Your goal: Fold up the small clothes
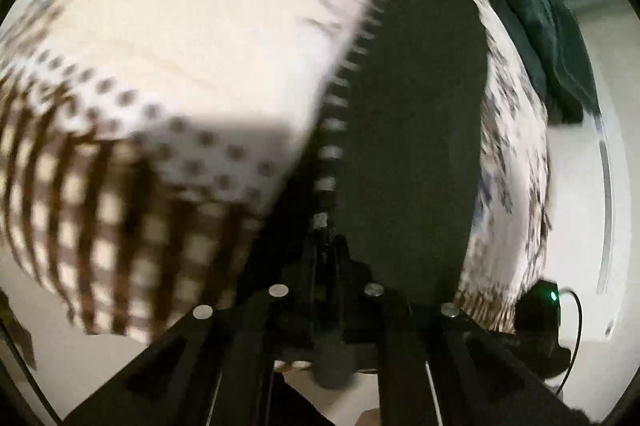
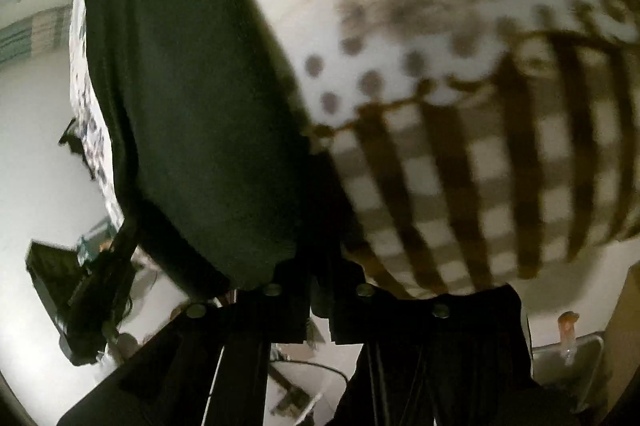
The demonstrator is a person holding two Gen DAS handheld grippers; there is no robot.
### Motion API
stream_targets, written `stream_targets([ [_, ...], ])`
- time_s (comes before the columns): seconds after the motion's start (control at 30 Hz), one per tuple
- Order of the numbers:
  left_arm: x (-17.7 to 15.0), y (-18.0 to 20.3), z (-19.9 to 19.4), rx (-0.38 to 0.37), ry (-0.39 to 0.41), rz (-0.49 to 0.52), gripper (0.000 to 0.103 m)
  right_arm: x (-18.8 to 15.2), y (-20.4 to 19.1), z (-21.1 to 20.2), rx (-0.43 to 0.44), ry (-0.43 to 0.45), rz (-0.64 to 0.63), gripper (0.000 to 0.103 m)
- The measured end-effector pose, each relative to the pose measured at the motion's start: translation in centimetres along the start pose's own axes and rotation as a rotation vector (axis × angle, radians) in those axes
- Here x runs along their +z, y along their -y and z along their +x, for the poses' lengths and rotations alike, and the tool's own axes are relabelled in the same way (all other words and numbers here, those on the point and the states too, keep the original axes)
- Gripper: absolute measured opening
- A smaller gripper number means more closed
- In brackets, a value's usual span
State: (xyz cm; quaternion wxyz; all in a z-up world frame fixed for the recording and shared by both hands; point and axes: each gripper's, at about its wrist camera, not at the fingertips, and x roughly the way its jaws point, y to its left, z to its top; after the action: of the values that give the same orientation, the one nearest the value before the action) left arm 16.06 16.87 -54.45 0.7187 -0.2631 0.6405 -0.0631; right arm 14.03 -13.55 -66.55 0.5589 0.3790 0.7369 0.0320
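Note:
A dark green garment (image 1: 412,114) hangs stretched between my two grippers above a patterned bedspread (image 1: 180,38). In the left wrist view it rises from my left gripper (image 1: 330,242) toward the top of the frame, with a white-dashed trim (image 1: 340,86) along its left edge. The left jaws are closed, with the cloth's lower corner pinched between them. In the right wrist view the same garment (image 2: 188,98) fills the left half. My right gripper (image 2: 322,186) is shut on its right edge. Both views are blurred, and the fingertips are dark against the cloth.
The bedspread (image 2: 460,154) is white with brown dots, brown checks and blue flowers. A teal blanket (image 1: 536,26) lies at its far right edge. A black device with a green light (image 1: 546,306) and a cable sit on the pale floor. A grey bin (image 2: 568,358) stands at lower right.

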Motion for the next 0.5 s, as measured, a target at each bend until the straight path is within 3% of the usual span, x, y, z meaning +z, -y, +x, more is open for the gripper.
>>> stream_targets([
  [0.03,0.0,-1.1,0.2,0.017,-0.010,-0.016,0.006,-0.1,0.3,-0.1,-0.005,0.002,-0.001,0.006],
  [0.1,0.1,-1.9,0.6,-0.018,-0.046,-0.034,0.007,-0.1,0.2,0.0,-0.011,-0.021,-0.014,0.006],
  [0.17,0.8,-0.7,0.6,-0.044,-0.074,-0.010,0.010,0.3,-1.1,0.3,-0.009,-0.052,-0.043,0.007],
  [0.23,1.9,0.7,0.2,-0.047,-0.062,0.016,0.033,0.8,-1.8,0.4,0.018,-0.088,-0.020,0.009],
  [0.27,2.5,1.3,0.0,-0.054,-0.053,0.023,0.058,1.3,-1.9,0.4,0.028,-0.110,0.000,0.011],
  [0.3,3.3,1.7,-0.1,-0.074,-0.036,0.031,0.069,1.9,-1.8,0.3,0.034,-0.116,0.011,0.017],
  [0.4,6.0,3.5,1.5,-0.075,-0.003,0.068,0.069,4.1,-1.1,-0.8,0.055,-0.054,0.020,0.044],
  [0.5,9.2,5.2,3.7,-0.037,0.019,0.110,0.069,6.8,-1.9,-1.9,0.105,0.024,0.047,0.046],
])
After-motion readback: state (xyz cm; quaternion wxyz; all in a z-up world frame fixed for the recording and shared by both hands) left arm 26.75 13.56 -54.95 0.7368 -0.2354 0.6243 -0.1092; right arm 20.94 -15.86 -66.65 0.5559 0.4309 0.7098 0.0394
